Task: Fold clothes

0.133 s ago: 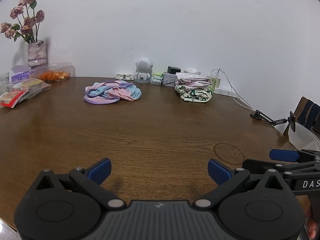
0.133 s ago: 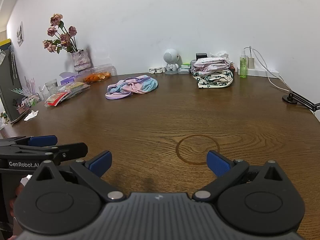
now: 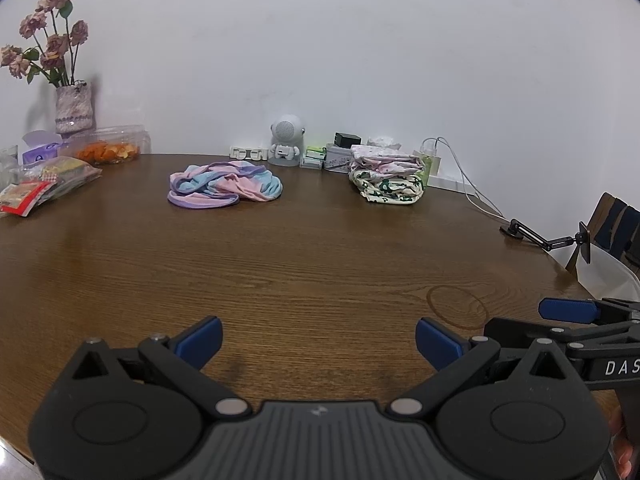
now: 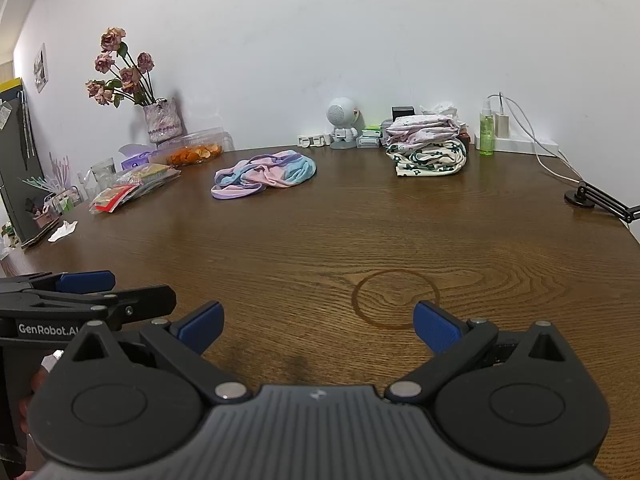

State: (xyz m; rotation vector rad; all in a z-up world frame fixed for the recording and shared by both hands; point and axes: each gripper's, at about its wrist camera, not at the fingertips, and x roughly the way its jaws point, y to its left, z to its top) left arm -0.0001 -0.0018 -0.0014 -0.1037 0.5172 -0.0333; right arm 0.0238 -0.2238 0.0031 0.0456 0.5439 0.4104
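Note:
A crumpled pink, blue and purple garment (image 3: 224, 187) (image 4: 266, 174) lies on the far part of the brown wooden table (image 3: 304, 264) (image 4: 360, 232). To its right stands a stack of folded clothes (image 3: 386, 179) (image 4: 428, 147), a pink print on top of a green-and-cream print. My left gripper (image 3: 318, 340) hovers open over the near table edge with nothing between its blue pads. My right gripper (image 4: 316, 326) is open too, also with nothing in it, side by side with the left. Each gripper shows at the edge of the other's view.
A vase of dried roses (image 4: 162, 118), snack packets (image 4: 128, 188) and a tub of orange food (image 4: 196, 154) crowd the far left. A small white robot figure (image 4: 342, 124), boxes, a green spray bottle (image 4: 487, 132), a charger with cables and a black clamp arm (image 4: 592, 196) line the back and right.

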